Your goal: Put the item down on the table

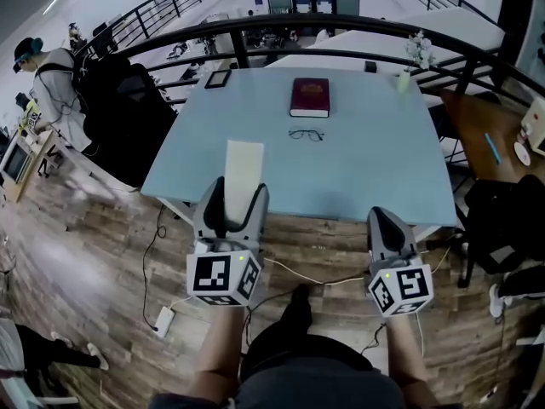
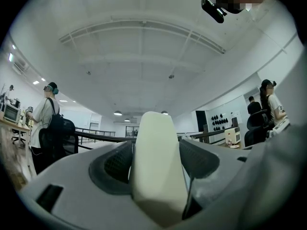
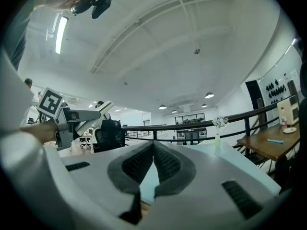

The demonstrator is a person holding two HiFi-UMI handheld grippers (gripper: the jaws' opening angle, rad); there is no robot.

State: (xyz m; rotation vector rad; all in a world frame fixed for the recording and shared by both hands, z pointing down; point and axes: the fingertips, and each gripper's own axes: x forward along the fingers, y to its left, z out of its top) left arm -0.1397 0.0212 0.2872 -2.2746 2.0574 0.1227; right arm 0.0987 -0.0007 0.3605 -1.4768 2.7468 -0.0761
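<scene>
My left gripper (image 1: 236, 187) is shut on a pale cream flat block (image 1: 242, 167), which sticks up and forward from the jaws over the near edge of the light blue table (image 1: 358, 169). In the left gripper view the cream block (image 2: 156, 164) fills the space between the dark pads (image 2: 116, 166). My right gripper (image 1: 387, 218) hovers before the table's near edge, shut and holding nothing; its pads (image 3: 140, 164) meet at the tips in the right gripper view.
On the table's far half lie a dark red book (image 1: 309, 96), a pair of glasses (image 1: 306, 135), a small vase of flowers (image 1: 410, 65) and a black tablet (image 1: 218, 78). A black railing (image 1: 341, 25) runs behind. A person (image 1: 51, 75) stands at far left. Cables cross the wooden floor (image 1: 85, 254).
</scene>
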